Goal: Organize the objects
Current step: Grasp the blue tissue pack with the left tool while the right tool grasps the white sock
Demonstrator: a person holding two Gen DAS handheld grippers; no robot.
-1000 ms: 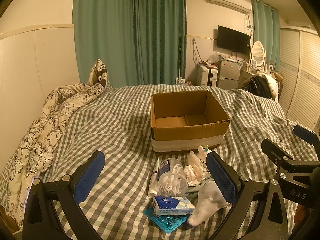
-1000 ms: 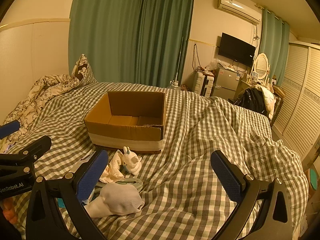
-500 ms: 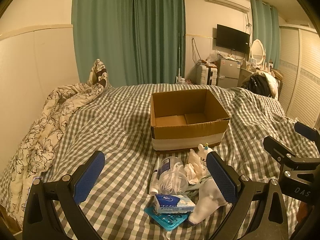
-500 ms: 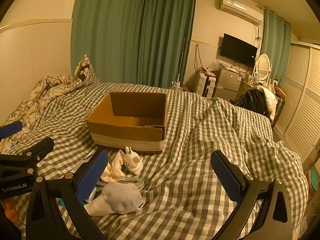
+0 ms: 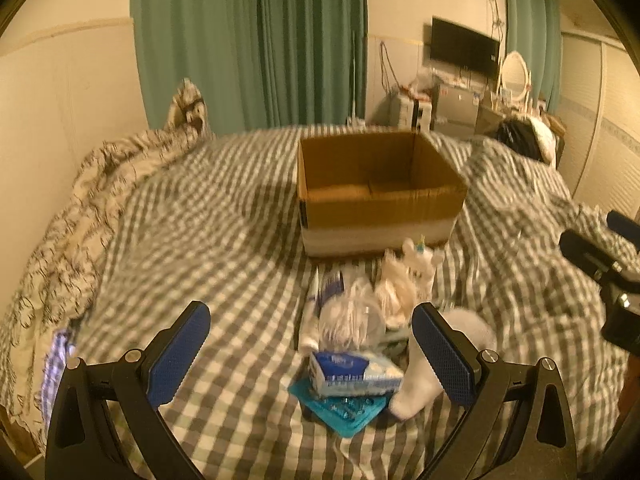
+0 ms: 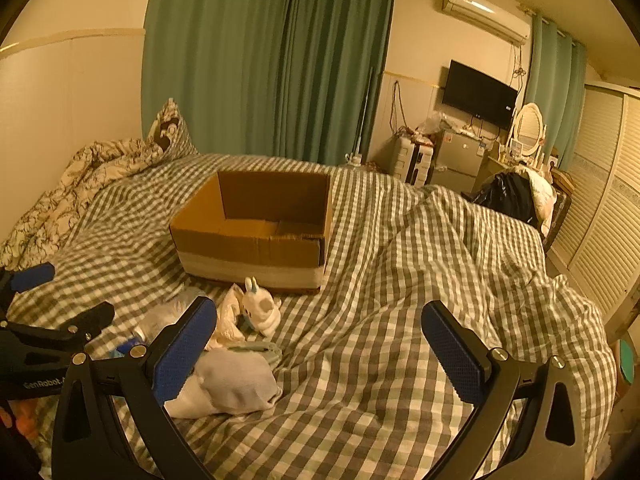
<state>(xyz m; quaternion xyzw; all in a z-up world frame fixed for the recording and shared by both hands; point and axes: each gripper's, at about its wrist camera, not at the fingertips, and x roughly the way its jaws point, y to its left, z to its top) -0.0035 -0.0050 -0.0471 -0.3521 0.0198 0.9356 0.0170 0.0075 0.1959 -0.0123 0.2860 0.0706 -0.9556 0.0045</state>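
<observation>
An open cardboard box sits mid-bed on a grey-and-white checked cover, its flaps down and its floor bare; a pale band runs along the lower part of its front wall. Wide stretches of cover lie free to the left of the box and across the whole right side of the bed.

Just in front of the box's near wall lies a small heap — a white toy rabbit, a crumpled cream cloth, a clear plastic container, a white tube, a blue-and-white tissue pack resting on a teal blister pack, and a white sock at the near right edge of the heap.

The left gripper hangs above the near end of the heap, jaws spread wide, nothing between them. The right gripper is likewise released, its left finger beside the sock, over open cover.

Seen from the right wrist, the left tool's body reads "GenRobot" — the lettering after it is hidden. The tissue pack's print is too blurred to read.

A floral quilt is bunched along the bed's left edge, by the wall.
</observation>
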